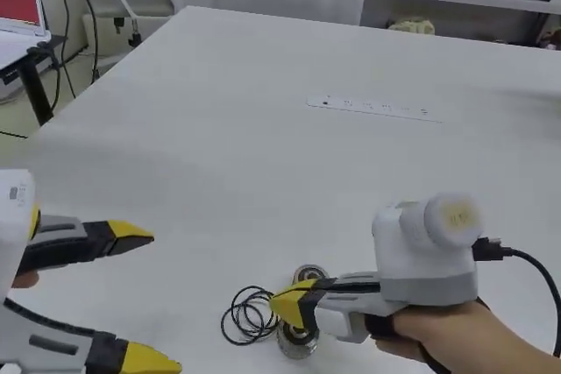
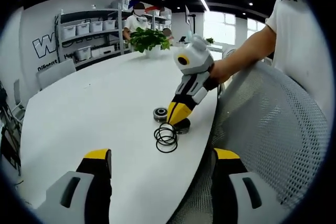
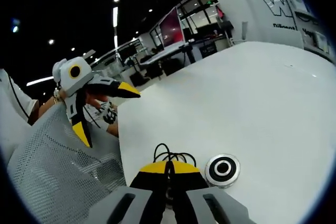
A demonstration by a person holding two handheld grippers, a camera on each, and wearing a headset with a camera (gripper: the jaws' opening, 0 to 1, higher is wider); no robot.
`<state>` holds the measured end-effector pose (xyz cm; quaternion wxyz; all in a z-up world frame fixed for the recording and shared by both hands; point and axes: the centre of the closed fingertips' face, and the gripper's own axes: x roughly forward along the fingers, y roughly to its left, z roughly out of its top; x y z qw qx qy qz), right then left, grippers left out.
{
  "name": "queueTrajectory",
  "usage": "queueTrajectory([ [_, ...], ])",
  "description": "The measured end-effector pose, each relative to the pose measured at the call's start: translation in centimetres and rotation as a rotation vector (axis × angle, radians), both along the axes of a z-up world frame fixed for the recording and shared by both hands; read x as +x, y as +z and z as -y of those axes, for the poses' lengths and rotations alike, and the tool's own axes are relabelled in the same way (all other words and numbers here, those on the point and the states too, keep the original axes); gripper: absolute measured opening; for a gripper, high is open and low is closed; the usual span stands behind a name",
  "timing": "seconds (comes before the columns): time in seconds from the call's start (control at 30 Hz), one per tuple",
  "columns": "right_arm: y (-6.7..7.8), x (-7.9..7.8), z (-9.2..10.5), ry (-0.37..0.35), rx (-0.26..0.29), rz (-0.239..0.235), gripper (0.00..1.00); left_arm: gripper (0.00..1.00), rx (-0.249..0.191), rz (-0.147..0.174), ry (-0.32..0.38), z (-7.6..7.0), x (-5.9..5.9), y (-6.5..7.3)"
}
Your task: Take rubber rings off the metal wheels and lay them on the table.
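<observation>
**Table** (image 1: 263, 146): white. A broad bare top ran forward of both pairs of fingers. One edge passed just beside the right gripper (image 1: 289, 304), on its fingers' left, with a mesh chair back (image 2: 262, 129) past that edge.

**Right gripper:** held in a hand (image 1: 438, 326). Its yellow fingers were pressed together, with the tips lowered to the table. Whether a strand was nipped between them could not be told.

**Left gripper** (image 2: 161, 153): fingers spread wide, well apart from the work and pointed toward it.

**Rubber rings** (image 1: 252, 313): thin black loops overlapping in a loose heap flat on the table. They lay just ahead of the right fingertips.

**First metal wheel** (image 1: 298, 341): silver, directly at the right fingertips and partly covered by them.

**Second metal wheel** (image 3: 222, 169): a flat disc with a dark band round a pale hub. It sat just beside the right fingers on their right, apart from the rings.

**White strip** (image 1: 372, 109): lay on the table well ahead of the fingers.

**Plant** (image 2: 149, 38): stood at the far end, well ahead of the left fingers.
</observation>
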<state>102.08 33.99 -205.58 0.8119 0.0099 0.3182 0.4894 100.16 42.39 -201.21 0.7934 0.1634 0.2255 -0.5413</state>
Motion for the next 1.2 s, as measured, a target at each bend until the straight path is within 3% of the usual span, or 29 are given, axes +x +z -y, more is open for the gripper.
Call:
queueTrajectory([
  [0.03, -0.2, -0.2, 0.0, 0.021, -0.021, 0.018, 0.0, 0.76, 0.001, -0.005, 0.01, -0.2, 0.0, -0.3],
  [0.2, -0.4, -0.2, -0.2, 0.019, -0.019, 0.017, 0.0, 0.76, 0.006, -0.019, 0.039, -0.6, -0.1, -0.9],
  [0.67, -0.9, -0.3, 0.0, 0.051, -0.08, 0.041, 0.08, 0.75, -0.025, -0.03, 0.053, -0.1, -0.3, -0.6],
  [1.03, 0.7, 0.9, 0.8, 0.007, -0.065, 0.065, 0.09, 0.74, -0.028, -0.036, 0.055, -0.1, -0.4, -0.6],
  [1.2, 2.1, 0.8, 0.5, 0.036, -0.068, 0.114, 0.12, 0.74, -0.043, -0.04, 0.055, 0.1, -0.4, -0.4],
])
